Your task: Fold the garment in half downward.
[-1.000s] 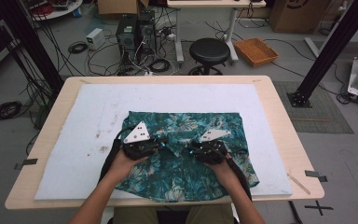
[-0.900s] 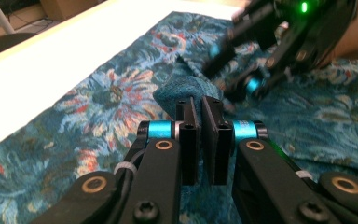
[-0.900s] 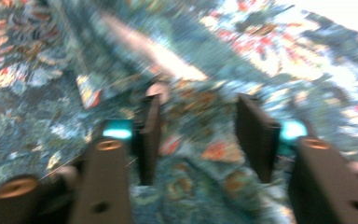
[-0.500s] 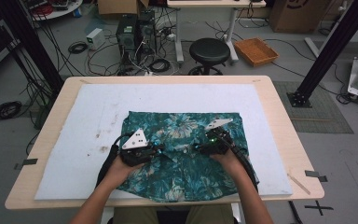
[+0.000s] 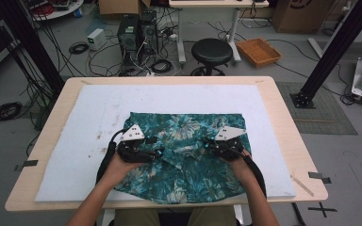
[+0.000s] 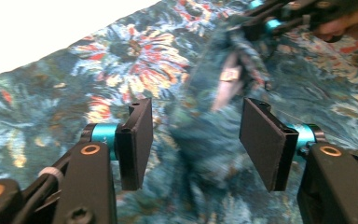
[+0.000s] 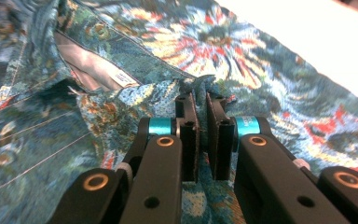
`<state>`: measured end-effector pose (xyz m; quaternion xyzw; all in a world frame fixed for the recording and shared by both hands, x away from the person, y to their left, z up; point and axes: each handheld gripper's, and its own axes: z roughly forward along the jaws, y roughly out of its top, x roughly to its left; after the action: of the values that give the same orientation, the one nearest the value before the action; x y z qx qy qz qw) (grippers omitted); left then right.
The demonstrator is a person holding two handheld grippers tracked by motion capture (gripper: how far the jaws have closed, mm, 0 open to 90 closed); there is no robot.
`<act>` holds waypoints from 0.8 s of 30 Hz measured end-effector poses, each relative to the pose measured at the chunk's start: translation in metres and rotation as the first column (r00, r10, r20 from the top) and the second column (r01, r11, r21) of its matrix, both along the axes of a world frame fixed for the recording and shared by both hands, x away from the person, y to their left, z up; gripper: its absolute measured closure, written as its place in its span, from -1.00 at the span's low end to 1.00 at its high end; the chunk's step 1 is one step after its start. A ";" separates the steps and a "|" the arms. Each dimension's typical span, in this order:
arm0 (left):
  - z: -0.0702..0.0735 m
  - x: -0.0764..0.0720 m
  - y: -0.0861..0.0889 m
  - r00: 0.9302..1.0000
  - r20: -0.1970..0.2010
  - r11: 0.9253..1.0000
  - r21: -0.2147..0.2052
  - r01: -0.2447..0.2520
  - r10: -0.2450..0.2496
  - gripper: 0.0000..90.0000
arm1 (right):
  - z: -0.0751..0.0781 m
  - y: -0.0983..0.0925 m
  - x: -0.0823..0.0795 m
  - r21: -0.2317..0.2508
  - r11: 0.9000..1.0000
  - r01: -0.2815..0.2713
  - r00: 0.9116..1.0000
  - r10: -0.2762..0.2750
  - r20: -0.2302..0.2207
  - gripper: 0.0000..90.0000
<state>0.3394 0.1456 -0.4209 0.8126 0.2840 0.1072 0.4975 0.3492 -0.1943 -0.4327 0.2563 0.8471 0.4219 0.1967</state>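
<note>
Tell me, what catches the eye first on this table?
A teal shirt with a red and cream flower print lies spread on the white foam mat near the table's front edge. The right claw pinches a fold of its cloth by the collar, while the left claw stands open over the fabric, its jaws having just opened.

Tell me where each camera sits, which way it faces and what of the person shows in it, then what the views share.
High view: above the person's side, facing forward and down on the table, white mat and floral shirt; forearms, left gripper and right gripper show.
Left gripper view: rides the left gripper, looking along its parted jaws at the shirt; the other hand shows far off.
Right gripper view: rides the right gripper, whose jaws, just closed, pinch a shirt fold beside the collar label.
Shared: the floral shirt on the white mat.
</note>
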 end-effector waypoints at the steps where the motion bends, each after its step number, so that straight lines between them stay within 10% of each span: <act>1: 0.003 0.004 0.000 1.000 -0.010 1.000 0.001 -0.001 0.001 -0.07 | 0.000 -0.001 -0.002 0.009 1.000 -0.008 1.000 0.008 0.011 0.90; 7: 0.015 0.028 -0.017 0.996 -0.074 0.998 0.047 0.046 -0.042 -0.09 | 0.003 -0.008 -0.007 0.051 0.998 -0.037 0.998 0.034 0.056 0.90; 13: 0.013 0.050 -0.042 0.978 -0.170 0.988 0.078 0.137 -0.122 -0.07 | 0.004 -0.010 -0.008 0.071 0.996 -0.049 0.997 0.045 0.061 0.90; 24: 0.002 0.057 -0.058 0.966 -0.195 0.971 0.134 0.200 -0.172 0.43 | 0.007 -0.011 -0.009 0.081 0.995 -0.054 0.997 0.049 0.062 0.90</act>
<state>0.3959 0.0874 -0.4186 0.8776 0.2416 0.0067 0.4139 0.3405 -0.2057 -0.4259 0.2295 0.8289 0.4691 0.2005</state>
